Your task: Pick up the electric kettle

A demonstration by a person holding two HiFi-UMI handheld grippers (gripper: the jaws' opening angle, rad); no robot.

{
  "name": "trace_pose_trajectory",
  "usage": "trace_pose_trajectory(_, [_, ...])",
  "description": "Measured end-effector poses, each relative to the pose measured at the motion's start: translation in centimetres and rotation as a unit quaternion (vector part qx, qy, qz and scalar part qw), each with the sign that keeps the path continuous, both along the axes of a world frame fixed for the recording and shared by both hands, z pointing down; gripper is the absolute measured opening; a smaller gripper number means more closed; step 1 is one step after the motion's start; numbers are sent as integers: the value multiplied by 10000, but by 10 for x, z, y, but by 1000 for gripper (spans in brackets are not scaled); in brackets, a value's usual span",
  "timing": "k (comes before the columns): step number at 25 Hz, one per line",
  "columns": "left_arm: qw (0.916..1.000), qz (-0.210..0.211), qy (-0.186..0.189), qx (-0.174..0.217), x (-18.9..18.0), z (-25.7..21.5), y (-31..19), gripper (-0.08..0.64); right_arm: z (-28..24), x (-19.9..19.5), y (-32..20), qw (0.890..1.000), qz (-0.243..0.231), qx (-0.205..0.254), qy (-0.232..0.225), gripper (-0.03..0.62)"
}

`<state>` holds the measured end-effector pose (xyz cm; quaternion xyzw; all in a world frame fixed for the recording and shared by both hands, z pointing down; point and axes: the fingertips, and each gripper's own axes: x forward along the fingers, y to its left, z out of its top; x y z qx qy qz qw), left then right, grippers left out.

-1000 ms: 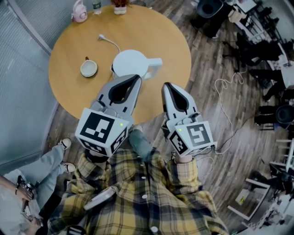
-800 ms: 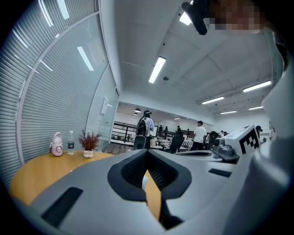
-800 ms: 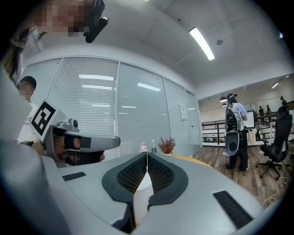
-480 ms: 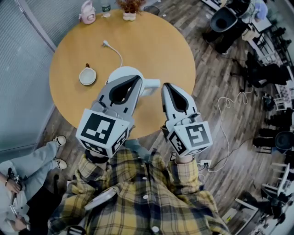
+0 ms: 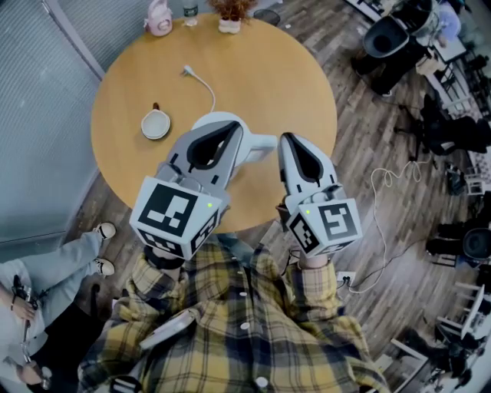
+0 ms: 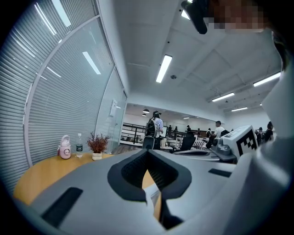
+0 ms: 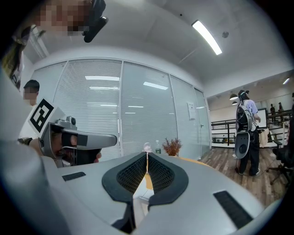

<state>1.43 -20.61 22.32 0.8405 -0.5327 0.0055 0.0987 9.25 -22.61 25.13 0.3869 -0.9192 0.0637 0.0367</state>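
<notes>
White electric kettle [image 5: 207,120] sits on the round wooden tabletop [image 5: 268,69] just beyond my left tool [image 5: 232,127], handle [image 5: 263,143] jutting toward my right tool [image 5: 290,139]; both are clenched, empty.

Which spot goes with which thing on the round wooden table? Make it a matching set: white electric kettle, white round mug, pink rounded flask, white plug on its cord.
On the round wooden table, head view.

Things:
1. white electric kettle
2. white round mug
3. pink rounded flask
4. white plug on its cord

Places:
A. far edge, beside the small clear bottle
B. left of the kettle, apart from it
C. nearest the table's near edge
D. mid-table, beyond the kettle

Pairs: 1-C, 2-B, 3-A, 4-D
</notes>
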Motion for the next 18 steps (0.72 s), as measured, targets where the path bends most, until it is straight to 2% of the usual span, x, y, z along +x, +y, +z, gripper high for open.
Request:
trace_pose_trajectory(9, [10000,-22,-28,-71,-18,-2,-5,3,-4,-8,-10,10000,96,-14,12,34])
trace_pose_trajectory(18, [9997,-178,48,-189,-40,18,0,3,18,-10,-10,9996,188,-186,112,35])
